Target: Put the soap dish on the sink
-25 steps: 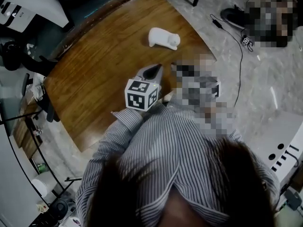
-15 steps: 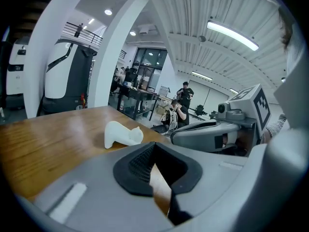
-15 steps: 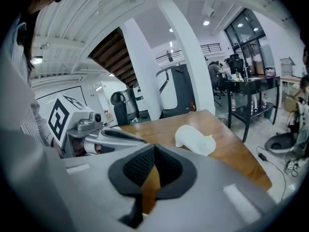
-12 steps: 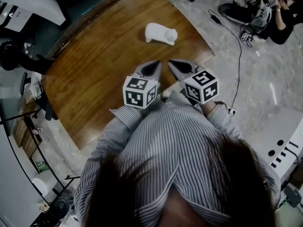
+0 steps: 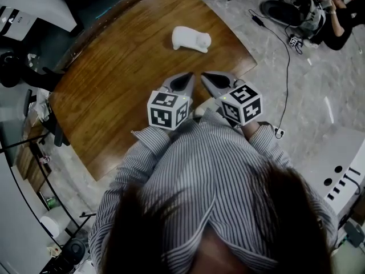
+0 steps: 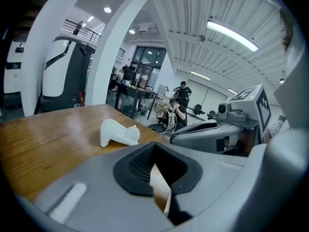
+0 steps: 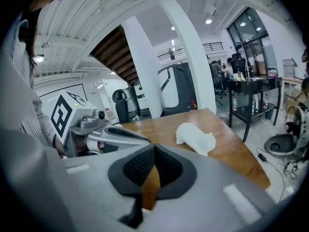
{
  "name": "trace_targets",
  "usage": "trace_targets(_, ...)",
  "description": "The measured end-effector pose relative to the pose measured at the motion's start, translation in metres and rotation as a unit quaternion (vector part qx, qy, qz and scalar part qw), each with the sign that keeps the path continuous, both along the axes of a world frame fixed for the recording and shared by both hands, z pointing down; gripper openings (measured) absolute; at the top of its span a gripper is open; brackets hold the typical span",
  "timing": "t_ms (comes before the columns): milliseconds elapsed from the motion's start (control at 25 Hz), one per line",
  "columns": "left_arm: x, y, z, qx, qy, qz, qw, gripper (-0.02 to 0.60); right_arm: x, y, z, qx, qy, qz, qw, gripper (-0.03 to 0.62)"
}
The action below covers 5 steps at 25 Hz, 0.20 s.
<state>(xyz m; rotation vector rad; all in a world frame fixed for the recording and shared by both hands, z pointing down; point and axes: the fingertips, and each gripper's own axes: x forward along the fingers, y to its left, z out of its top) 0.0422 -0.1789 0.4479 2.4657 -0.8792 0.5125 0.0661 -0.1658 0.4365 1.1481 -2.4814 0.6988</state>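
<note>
A white cat-shaped soap dish (image 5: 191, 39) lies on the far part of the brown wooden table (image 5: 114, 96). It also shows in the left gripper view (image 6: 119, 133) and the right gripper view (image 7: 195, 138). My left gripper (image 5: 183, 80) and right gripper (image 5: 210, 79) are side by side over the table's near edge, close to my chest, tips pointing toward the dish and well short of it. Both are shut with nothing between the pads. Each sees the other: the right gripper (image 6: 203, 132), the left gripper (image 7: 120, 134). No sink is in any view.
The table's right corner (image 5: 251, 61) drops off to a marble floor with a black cable (image 5: 288, 67). A person (image 5: 336, 10) sits on the floor at the far right. White machines (image 5: 34, 4) stand beyond the table's left side, and desks (image 6: 140, 93) stand further off.
The head view has shifted slightly. Both grippers and the white dish keep their places.
</note>
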Motion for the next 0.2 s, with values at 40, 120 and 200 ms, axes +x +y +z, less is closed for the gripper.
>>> trace_targets(40, 0.0002, -0.0001, 0.0000, 0.000, 0.001, 0.000, 1.0000, 0.004, -0.0001, 0.0004, 0.0004, 0.000, 0.001, 0.000, 1.000, 0.002)
trace_targets(120, 0.0000, -0.0005, 0.0001, -0.002, 0.003, -0.001, 1.0000, 0.005, -0.0004, 0.0010, 0.0012, -0.001, 0.001, -0.001, 1.000, 0.002)
trace_targets(200, -0.0005, -0.0012, 0.0004, -0.004, 0.005, -0.002, 1.0000, 0.003, -0.0006, 0.0012, 0.0017, -0.001, 0.002, -0.003, 1.000, 0.001)
